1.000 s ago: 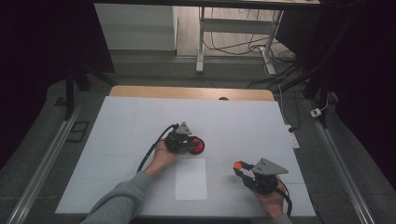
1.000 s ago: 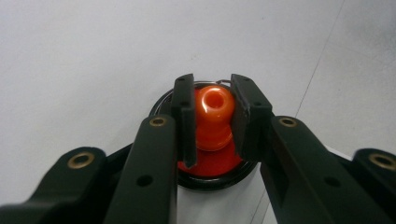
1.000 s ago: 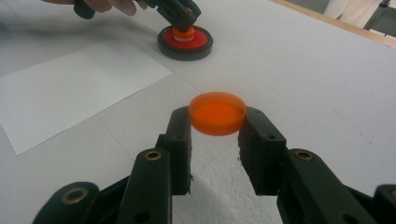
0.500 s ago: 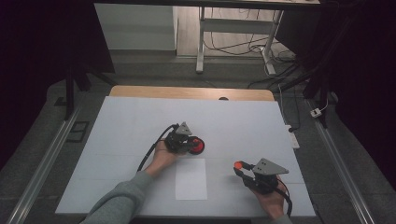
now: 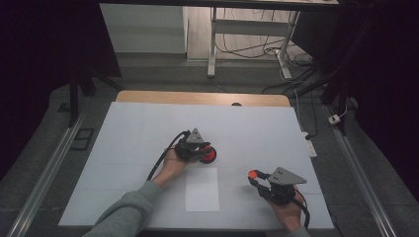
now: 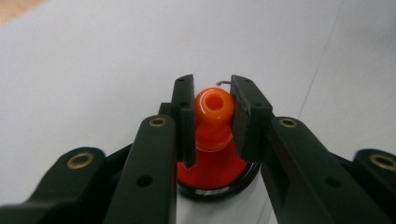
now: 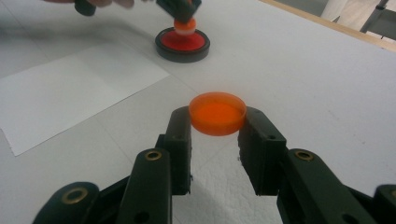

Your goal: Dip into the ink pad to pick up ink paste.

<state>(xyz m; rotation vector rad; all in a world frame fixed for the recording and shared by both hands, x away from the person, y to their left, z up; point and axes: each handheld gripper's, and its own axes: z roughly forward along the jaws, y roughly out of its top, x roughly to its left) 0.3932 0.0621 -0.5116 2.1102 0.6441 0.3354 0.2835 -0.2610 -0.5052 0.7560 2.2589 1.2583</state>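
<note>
My right gripper clamps a round orange plastic cap above the white table.

Upright red stamp, orange cap apart

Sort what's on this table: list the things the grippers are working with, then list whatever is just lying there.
In use:
- red stamp with its orange knob, clamped by the left gripper
- orange round cap, held by the right gripper

Lying about:
- white paper sheet between the hands
- white table cover
</note>
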